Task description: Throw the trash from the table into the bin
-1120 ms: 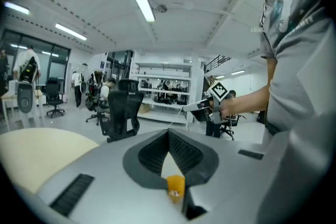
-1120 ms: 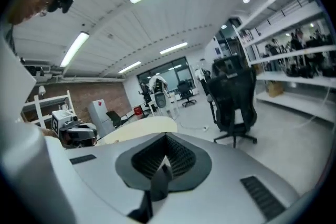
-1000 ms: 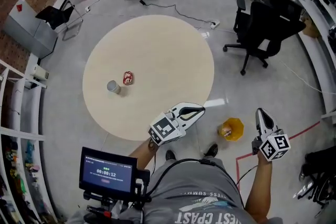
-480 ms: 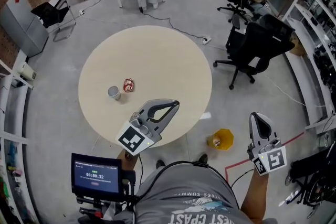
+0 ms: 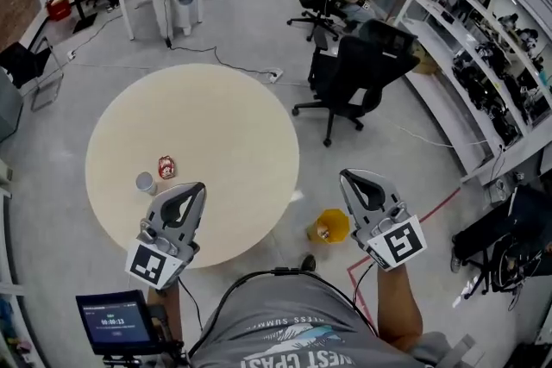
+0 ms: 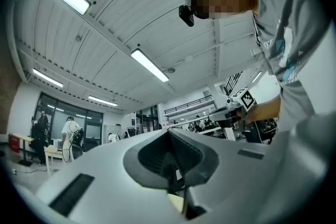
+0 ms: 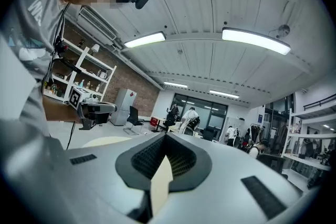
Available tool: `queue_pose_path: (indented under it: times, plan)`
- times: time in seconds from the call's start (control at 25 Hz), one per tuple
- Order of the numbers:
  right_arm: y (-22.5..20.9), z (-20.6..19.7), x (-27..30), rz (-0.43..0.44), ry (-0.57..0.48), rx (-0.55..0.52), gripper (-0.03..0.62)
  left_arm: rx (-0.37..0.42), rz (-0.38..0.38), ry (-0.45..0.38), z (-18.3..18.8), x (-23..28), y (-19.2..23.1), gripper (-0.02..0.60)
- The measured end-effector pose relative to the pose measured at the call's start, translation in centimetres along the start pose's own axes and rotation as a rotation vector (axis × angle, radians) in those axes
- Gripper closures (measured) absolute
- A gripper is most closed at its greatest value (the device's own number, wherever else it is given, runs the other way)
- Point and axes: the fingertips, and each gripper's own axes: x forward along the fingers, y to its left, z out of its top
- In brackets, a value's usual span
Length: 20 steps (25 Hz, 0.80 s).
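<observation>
Crushed red can (image 5: 166,166) and grey cup (image 5: 145,183) lie near the desk (image 5: 224,116) edge, just left of the closed, empty left gripper (image 5: 195,190), far from the closed right gripper (image 5: 348,178).

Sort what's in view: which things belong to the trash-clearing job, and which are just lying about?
Job: crumpled red trash and small grey cup, both on the round table; yellow bin on the floor beside it.
Just about: black office chair, wall shelving, small screen at the person's waist.
</observation>
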Motion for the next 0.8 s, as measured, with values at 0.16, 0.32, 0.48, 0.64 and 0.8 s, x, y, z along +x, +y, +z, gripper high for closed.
queue_pose_path:
  times: [0.16, 0.32, 0.48, 0.64, 0.8]
  plan:
    - [1.8, 0.4, 2.1, 0.039, -0.009, -0.025, 0.583, 0.008, 0.019, -0.008, -0.4, -1.8, 1.1, 0.54]
    - [3.3, 0.2, 4.9, 0.097, -0.016, -0.034, 0.583, 0.032, 0.065, -0.006, -1.1, -3.7, 2.8, 0.54]
    - [4.7, -0.4, 7.9, 0.181, -0.023, -0.05, 0.583, 0.027, 0.15, -0.004, -2.2, -5.8, 4.5, 0.54]
    - [7.2, -0.9, 12.9, 0.316, -0.024, -0.051, 0.583, 0.021, 0.258, 0.027, -2.9, -8.8, 6.6, 0.54]
    - [10.1, -1.7, 18.7, 0.473, -0.044, -0.078, 0.583, 0.014, 0.34, 0.074, -4.5, -10.3, 8.2, 0.54]
